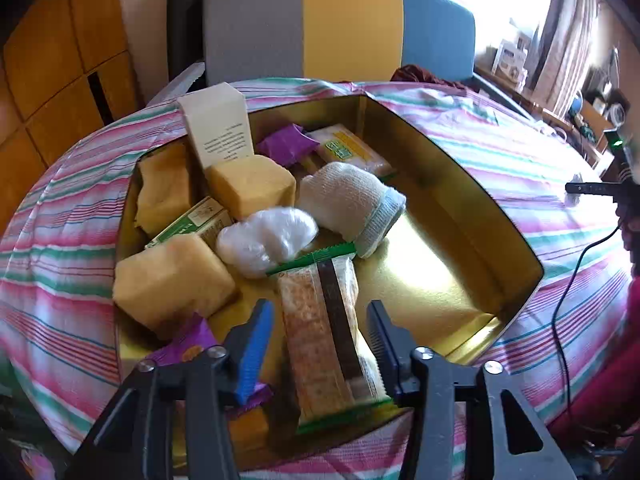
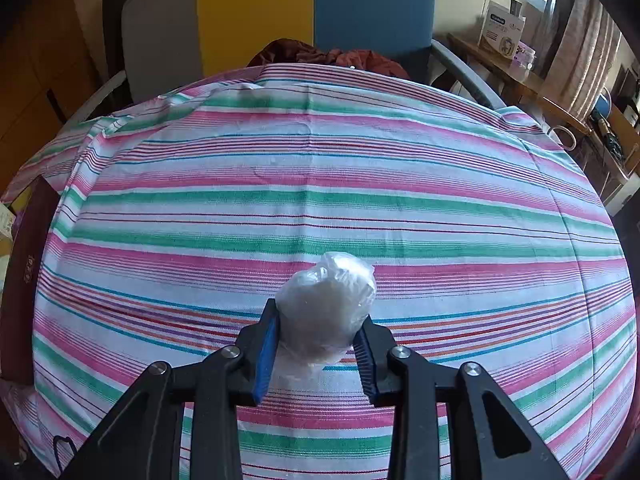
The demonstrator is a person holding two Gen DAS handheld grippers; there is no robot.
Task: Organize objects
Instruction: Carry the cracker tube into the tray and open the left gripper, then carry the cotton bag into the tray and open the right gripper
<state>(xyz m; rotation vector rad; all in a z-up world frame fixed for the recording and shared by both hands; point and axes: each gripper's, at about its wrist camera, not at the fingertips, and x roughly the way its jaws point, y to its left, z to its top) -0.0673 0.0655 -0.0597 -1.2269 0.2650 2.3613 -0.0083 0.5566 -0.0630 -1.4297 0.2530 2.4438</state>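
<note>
No legible txt. Cream box [image 1: 218, 124], far-left of left tool, has tiny print, unreadable. Carton [image 2: 502, 30] far-right of right tool: blue logo, too blurry to read.

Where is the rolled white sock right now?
Left wrist view: the rolled white sock lies in the gold tin, centre-right of the pile, beside the plastic bag and behind the wafer pack.

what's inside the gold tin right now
The gold tin holds yellow sponges, a cream box, rolled sock, plastic wad and snack packets. Anything beneath them is covered.
</note>
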